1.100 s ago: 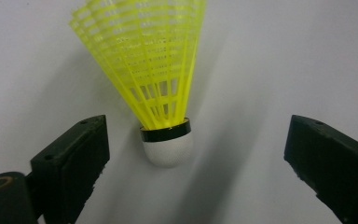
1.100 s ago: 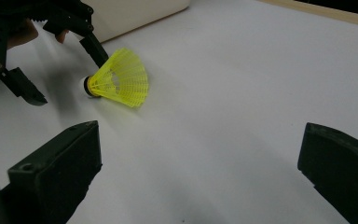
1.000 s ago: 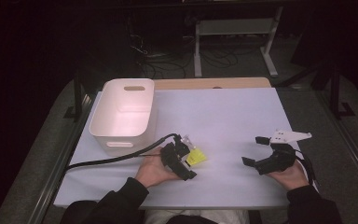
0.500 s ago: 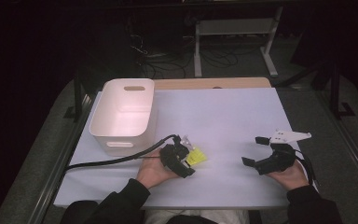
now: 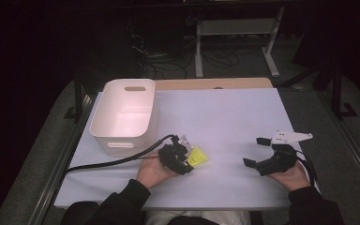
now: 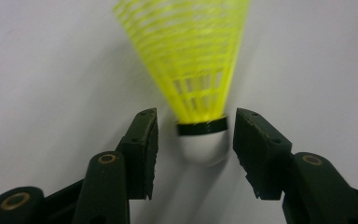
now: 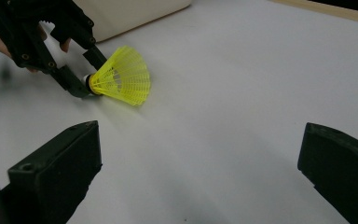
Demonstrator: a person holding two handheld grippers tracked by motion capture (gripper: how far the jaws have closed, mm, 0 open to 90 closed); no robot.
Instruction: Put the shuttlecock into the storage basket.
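**Left jaws closing on shuttlecock cork, grip not yet made**

Yellow shuttlecock [image 6: 200, 93] lies on its side on the white table [image 5: 225, 122], near the front edge, left of centre. In the left gripper view its white cork sits between the two black jaws, skirt fanning away toward 12 o'clock. Small gap shows each side of the cork, so pads aren't pressing yet, as far as I can tell.

Left gripper [image 5: 186, 161] has just been closing its jaws w/ the cork between them; now about cork-width plus a bit. The white bin [image 5: 124, 115] stands at approx 10 o'clock from the shuttlecock, near but apart, nothing visible inside.

Right gripper [image 5: 253, 152] sits well apart at 3 o'clock from the shuttlecock, jaws wide, nothing between them, hand resting on table.

Step in hand, my read: the grasp itself. Next move needs the jaws to finish closing on the cork, not the mesh skirt (soft, would crush or slip), then lift clear & carry toward the bin, probably.

Vs. a second ago in the high view: shuttlecock is at about the same spot, left hand barely shifted, right gripper & bin unchanged. Main diff is the narrower left jaws.
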